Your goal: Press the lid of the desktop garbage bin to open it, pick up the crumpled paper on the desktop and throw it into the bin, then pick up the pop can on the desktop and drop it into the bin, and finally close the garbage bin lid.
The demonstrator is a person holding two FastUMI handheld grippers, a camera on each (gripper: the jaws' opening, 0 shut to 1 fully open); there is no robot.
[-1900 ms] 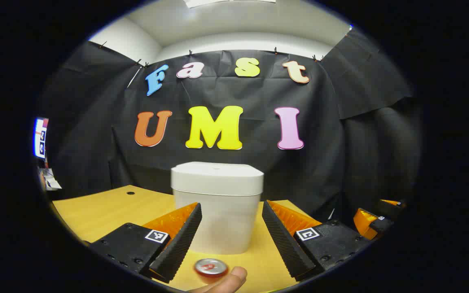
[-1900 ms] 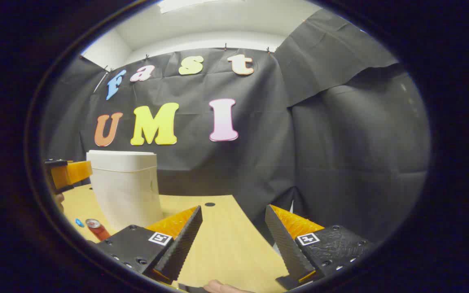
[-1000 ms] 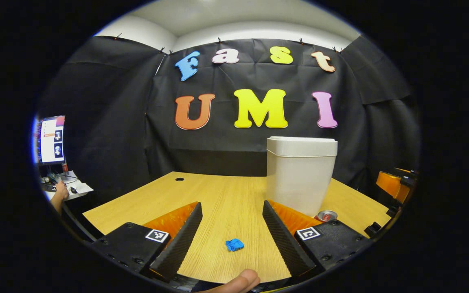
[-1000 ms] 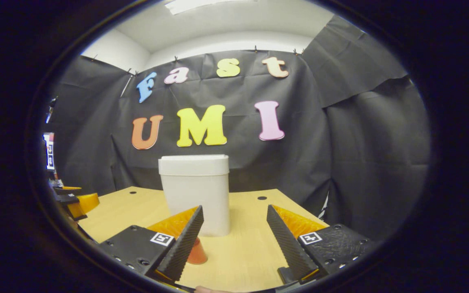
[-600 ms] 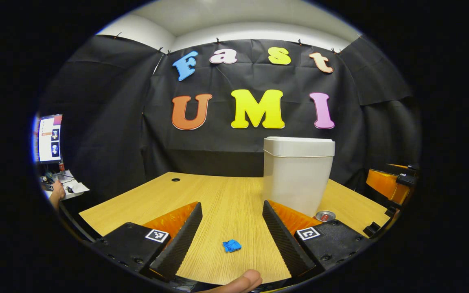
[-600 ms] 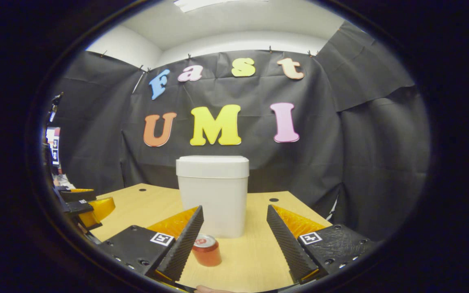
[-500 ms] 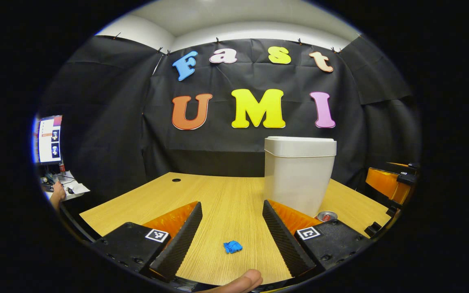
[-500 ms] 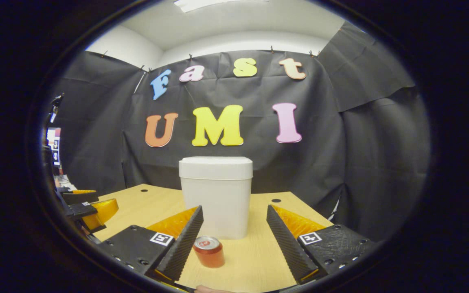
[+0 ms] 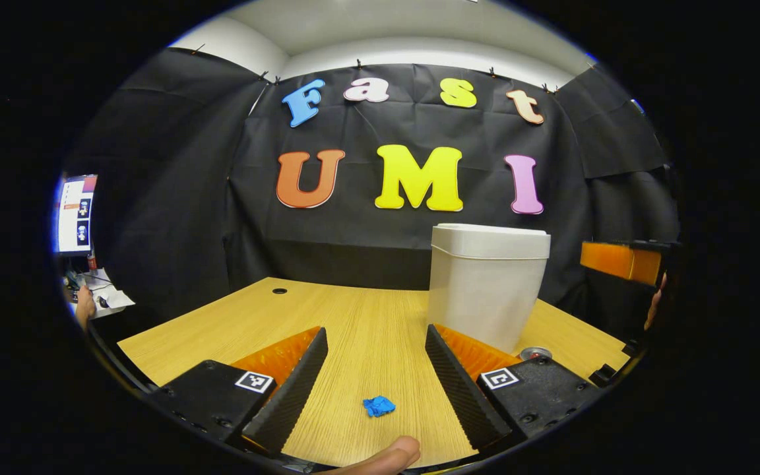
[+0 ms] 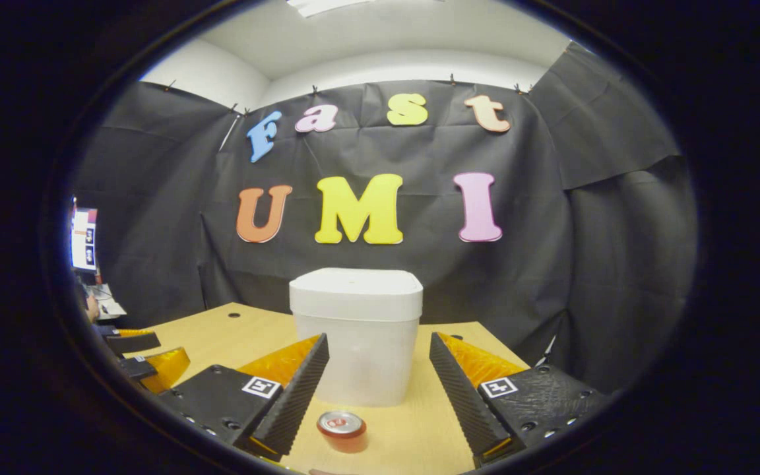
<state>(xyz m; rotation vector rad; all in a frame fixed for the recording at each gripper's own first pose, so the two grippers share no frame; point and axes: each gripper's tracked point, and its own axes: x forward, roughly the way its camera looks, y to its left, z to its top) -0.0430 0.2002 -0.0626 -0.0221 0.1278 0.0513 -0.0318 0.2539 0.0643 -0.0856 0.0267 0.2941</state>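
Now the right gripper [image 10: 378, 389] has risen, looking down on the bin [image 10: 356, 333].

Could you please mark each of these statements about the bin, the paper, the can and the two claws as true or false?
1. The bin has its lid closed. True.
2. The crumpled paper is held in the left claw. False: it lies on the desk between the open fingers, untouched.
3. The pop can stands upright in front of the bin. True.
4. The right claw is shut on the can. False: its jaws are open and hold nothing.
5. The paper is white. False: it is blue.
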